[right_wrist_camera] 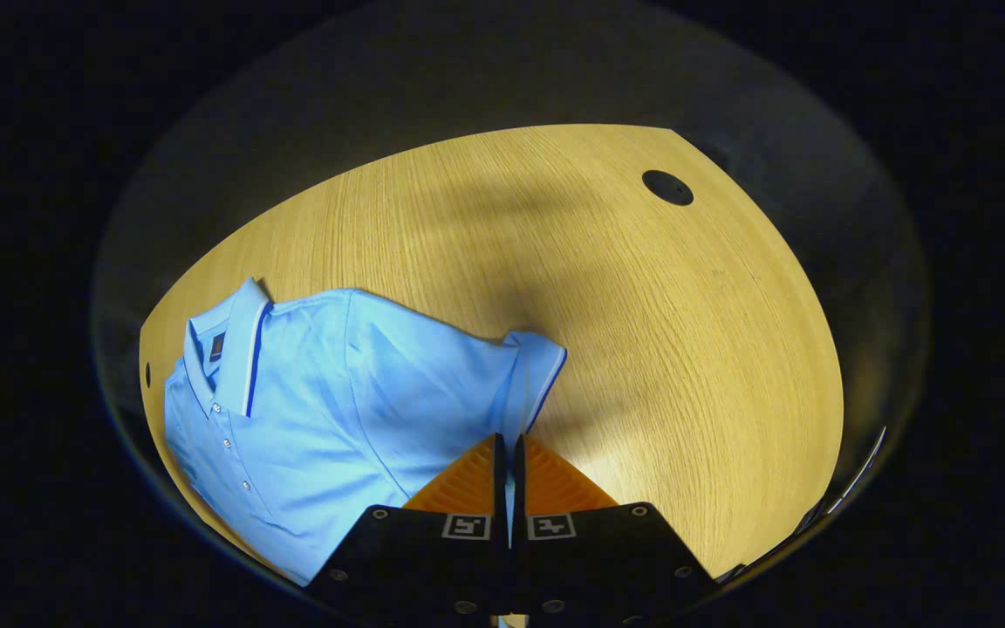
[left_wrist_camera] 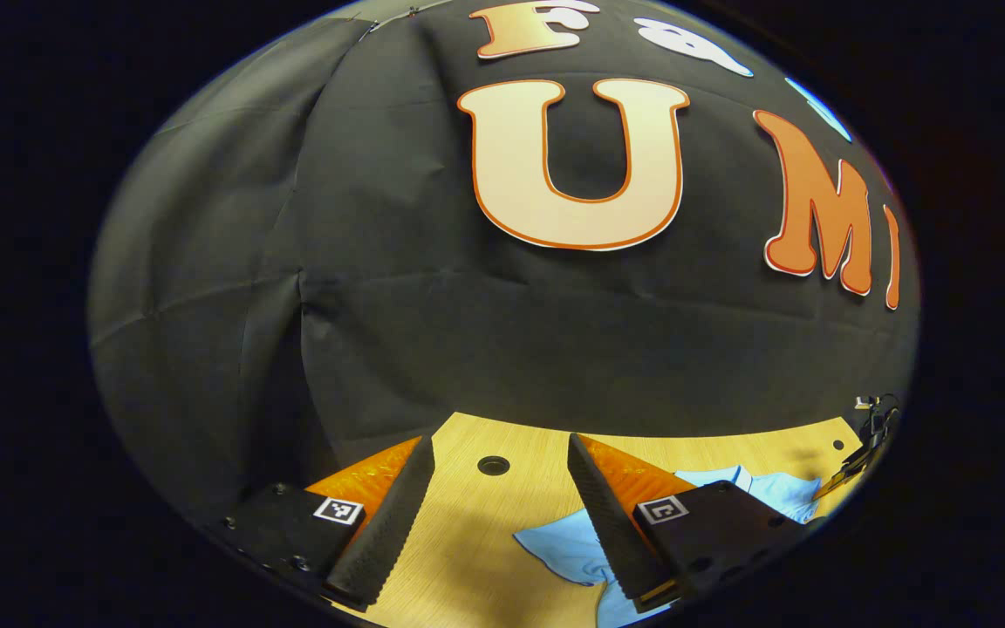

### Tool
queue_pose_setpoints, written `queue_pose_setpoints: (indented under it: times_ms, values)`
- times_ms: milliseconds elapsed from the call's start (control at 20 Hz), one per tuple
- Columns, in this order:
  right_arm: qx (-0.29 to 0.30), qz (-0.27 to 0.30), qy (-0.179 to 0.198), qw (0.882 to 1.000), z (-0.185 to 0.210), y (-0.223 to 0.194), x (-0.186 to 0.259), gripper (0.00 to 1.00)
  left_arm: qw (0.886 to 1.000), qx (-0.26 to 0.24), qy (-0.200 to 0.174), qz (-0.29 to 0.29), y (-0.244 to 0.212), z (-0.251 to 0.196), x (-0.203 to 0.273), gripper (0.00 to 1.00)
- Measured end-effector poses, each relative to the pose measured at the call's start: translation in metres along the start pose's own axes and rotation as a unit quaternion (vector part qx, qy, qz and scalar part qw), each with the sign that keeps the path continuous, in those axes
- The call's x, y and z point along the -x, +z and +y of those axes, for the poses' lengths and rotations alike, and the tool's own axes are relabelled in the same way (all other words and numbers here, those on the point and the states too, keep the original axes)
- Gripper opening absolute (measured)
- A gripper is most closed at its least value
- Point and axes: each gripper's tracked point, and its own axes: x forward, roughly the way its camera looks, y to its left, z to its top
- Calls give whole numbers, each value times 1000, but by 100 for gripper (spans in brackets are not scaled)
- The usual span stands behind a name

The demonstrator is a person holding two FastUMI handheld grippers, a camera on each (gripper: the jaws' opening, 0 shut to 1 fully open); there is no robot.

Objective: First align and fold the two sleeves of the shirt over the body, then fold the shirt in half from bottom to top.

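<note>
A light blue polo shirt (right_wrist_camera: 337, 392) lies on the wooden table (right_wrist_camera: 642, 349), its collar (right_wrist_camera: 236, 344) to the left and its short sleeve (right_wrist_camera: 537, 366) to the right in the right gripper view. My right gripper (right_wrist_camera: 508, 440) is shut at the sleeve's lower edge, and a thin strip of blue cloth shows between its fingers. My left gripper (left_wrist_camera: 498, 443) hangs open above the bare table with nothing between its fingers. In the left gripper view the shirt (left_wrist_camera: 572, 549) lies just right of and partly under its right finger (left_wrist_camera: 607, 515).
A round cable hole (left_wrist_camera: 493, 465) sits in the table just ahead of my left gripper; the same kind of hole (right_wrist_camera: 667, 187) shows near the far corner in the right gripper view. The black cloth wall (left_wrist_camera: 380, 305) rises behind the table. Dark hardware (left_wrist_camera: 871, 432) sits at the far right.
</note>
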Motion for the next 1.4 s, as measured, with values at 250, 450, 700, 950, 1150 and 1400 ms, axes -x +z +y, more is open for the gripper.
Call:
queue_pose_setpoints:
  times_ms: [250,450,700,950,1150,1400]
  values:
    - [35,-54,41,997,39,17,48,1,1000,3,4,4,-4,19,1,98]
    - [57,-82,94,991,90,19,87,0,1000,3,-1,5,-2,26,3,98]
    - [81,-99,148,981,156,8,120,1,1000,3,-3,5,-3,37,5,98]
    - [129,-92,154,975,207,-25,119,1,1000,5,-3,12,-7,49,5,98]
    - [156,-75,144,974,227,-47,101,2,1000,3,2,20,-14,60,1,98]
    - [148,-52,172,973,248,-67,102,23,999,3,4,33,-25,63,0,100]
